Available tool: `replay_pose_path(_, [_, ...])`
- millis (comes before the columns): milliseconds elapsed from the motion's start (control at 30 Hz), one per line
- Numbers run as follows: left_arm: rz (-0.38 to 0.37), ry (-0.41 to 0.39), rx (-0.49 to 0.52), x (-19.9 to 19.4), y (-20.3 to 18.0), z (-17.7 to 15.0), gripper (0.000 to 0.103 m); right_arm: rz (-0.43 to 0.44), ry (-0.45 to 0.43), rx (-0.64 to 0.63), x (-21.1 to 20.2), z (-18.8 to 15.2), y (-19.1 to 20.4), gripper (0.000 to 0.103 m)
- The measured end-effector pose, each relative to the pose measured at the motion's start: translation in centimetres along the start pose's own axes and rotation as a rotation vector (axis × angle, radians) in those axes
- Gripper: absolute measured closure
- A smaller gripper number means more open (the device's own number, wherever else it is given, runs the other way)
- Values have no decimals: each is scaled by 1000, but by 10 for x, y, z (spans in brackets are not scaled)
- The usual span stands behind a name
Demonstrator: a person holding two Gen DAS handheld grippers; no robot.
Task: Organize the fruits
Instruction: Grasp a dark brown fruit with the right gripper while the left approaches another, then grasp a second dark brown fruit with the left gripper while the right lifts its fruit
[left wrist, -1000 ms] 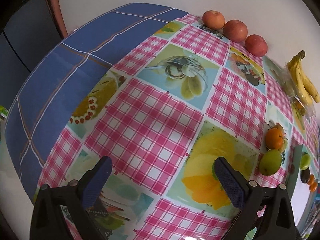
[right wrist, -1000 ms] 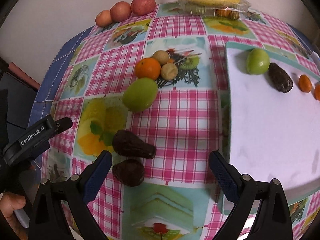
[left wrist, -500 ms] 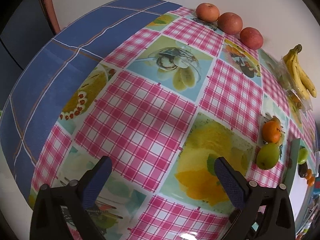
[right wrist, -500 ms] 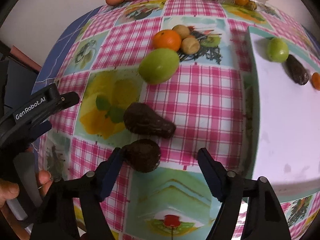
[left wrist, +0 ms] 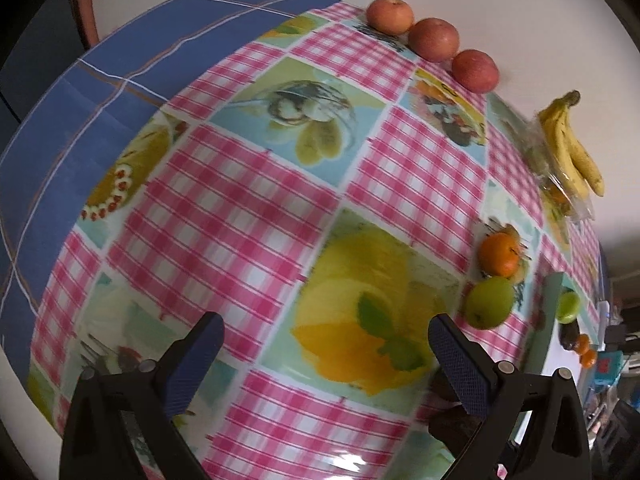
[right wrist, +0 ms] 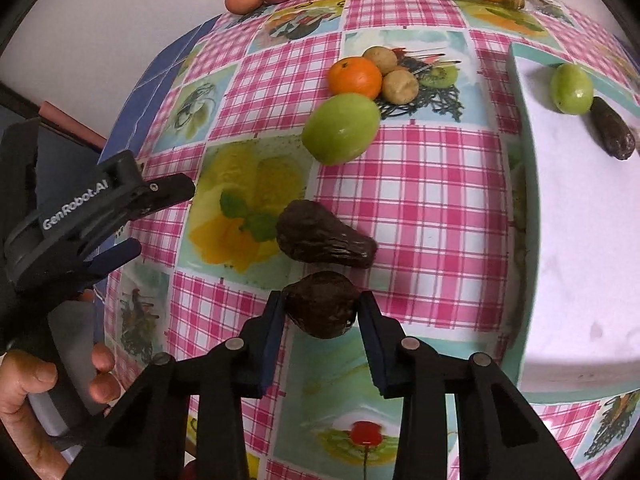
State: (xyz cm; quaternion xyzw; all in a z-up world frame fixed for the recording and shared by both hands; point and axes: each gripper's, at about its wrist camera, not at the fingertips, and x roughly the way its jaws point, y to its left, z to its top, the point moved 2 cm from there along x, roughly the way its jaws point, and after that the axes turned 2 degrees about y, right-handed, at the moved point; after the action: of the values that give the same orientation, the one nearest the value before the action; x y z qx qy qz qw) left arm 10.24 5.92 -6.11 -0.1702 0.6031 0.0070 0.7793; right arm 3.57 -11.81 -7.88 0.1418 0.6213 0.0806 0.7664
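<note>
While right gripper (right wrist: pixel 322 312) pinches an avocado (right wrist: pixel 320 310), left view hides it.

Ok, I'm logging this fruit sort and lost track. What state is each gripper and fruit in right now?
right gripper: closed around the near avocado, pads at its sides
near avocado: on the tablecloth, between the pads
second avocado: loose on the cloth, just beyond
left gripper: open, holding nothing
large green fruit: loose on the cloth
orange: loose, beside it
white board: carries a green fruit and a dark fruit
</note>
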Motion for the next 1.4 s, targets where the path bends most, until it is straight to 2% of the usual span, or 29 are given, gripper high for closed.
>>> replay_pose_path(133, [-24,22,21,3,-15,-4,2,-30,-24,-5,-9,1,-9,65])
replay_pose_path(267, [-51,40,51,4,-28,-10,13,-60,-37,-3,-17,3,-21,65])
replay_pose_path(500, [-113,66,73,6,-49,-20,24,-75,-99,41,-39,5,-46,65])
replay_pose_path(667, [-141,93,104,8,-64,-29,41,-86,-144,75,-55,8,-64,65])
replay_pose_path(733, [-152,108,107,12,-68,-32,42,-89,-158,91,-60,10,-71,65])
replay_pose_path(1033, [-176,147,122,17,-76,-41,64,-73,-180,140,-69,8,-88,65])
replay_pose_path(1233, [-189,153,136,17,-80,-42,66,-68,-186,144,-72,7,-90,65])
replay_pose_path(1400, [-220,101,124,4,-80,-37,67,-58,-195,150,-74,6,-92,65])
